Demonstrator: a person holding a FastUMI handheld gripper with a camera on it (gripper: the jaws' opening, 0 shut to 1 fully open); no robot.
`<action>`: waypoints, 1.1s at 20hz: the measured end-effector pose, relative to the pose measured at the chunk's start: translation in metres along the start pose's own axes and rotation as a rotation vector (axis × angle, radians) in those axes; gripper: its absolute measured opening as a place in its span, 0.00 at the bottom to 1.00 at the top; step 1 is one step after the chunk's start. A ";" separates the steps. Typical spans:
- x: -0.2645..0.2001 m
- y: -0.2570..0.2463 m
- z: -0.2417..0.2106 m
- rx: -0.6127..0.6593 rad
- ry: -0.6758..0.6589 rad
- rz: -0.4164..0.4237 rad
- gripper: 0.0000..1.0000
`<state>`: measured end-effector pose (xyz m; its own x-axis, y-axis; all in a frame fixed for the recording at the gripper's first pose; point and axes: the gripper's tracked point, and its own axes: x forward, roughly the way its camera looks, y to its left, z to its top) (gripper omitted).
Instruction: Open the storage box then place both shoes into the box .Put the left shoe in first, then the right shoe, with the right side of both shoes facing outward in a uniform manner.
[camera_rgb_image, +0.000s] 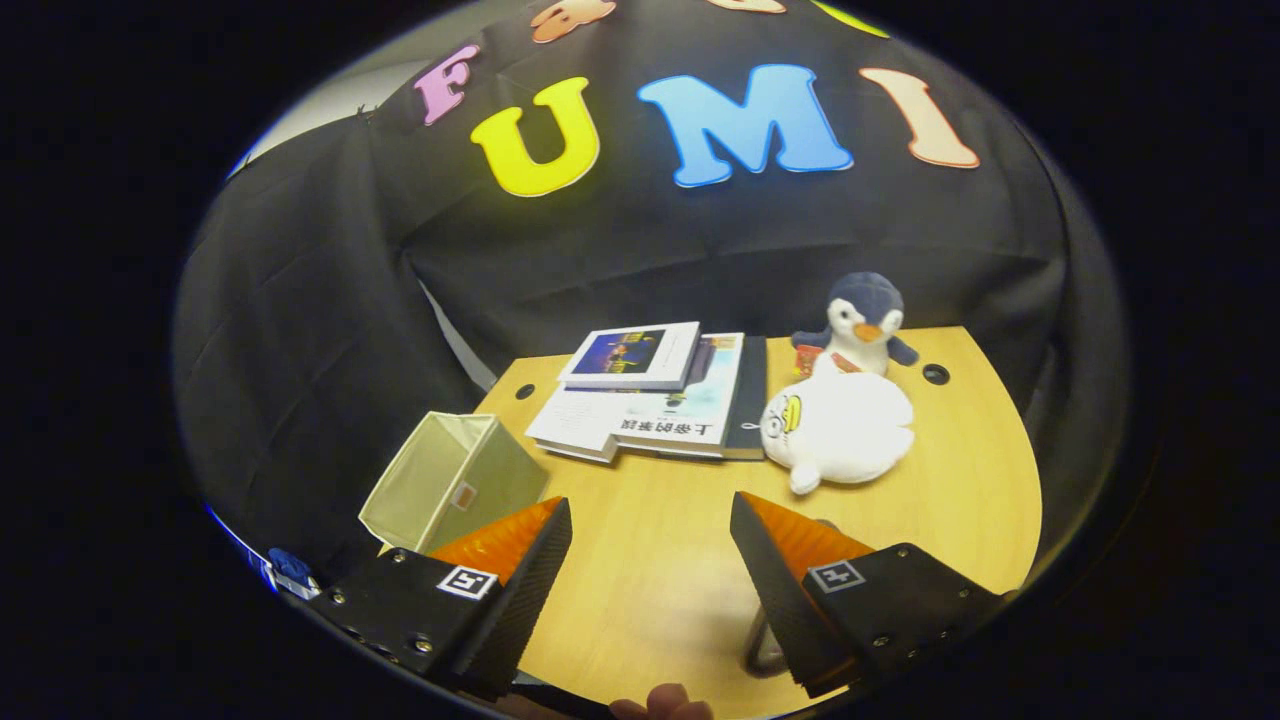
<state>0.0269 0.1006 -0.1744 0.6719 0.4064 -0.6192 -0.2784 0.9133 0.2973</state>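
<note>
Gripper (650, 520) fingers spread wide over bare table (660, 560), storage box (455, 480) just beyond the left finger

Box (455, 480) left of books (650, 395)

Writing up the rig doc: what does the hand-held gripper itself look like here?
The hand-held gripper has two wedge-shaped fingers with ribbed inner faces, each on a black block with screws and a square black-and-white marker tag. No cables visible.
</note>
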 end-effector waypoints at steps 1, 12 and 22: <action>-0.002 -0.012 -0.006 0.011 0.002 -0.019 0.97; -0.014 -0.130 -0.106 0.138 0.175 -0.208 0.97; 0.026 -0.163 -0.172 0.044 0.435 -0.316 0.93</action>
<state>-0.0282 -0.0331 -0.3637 0.3696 0.0946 -0.9244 -0.0734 0.9947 0.0724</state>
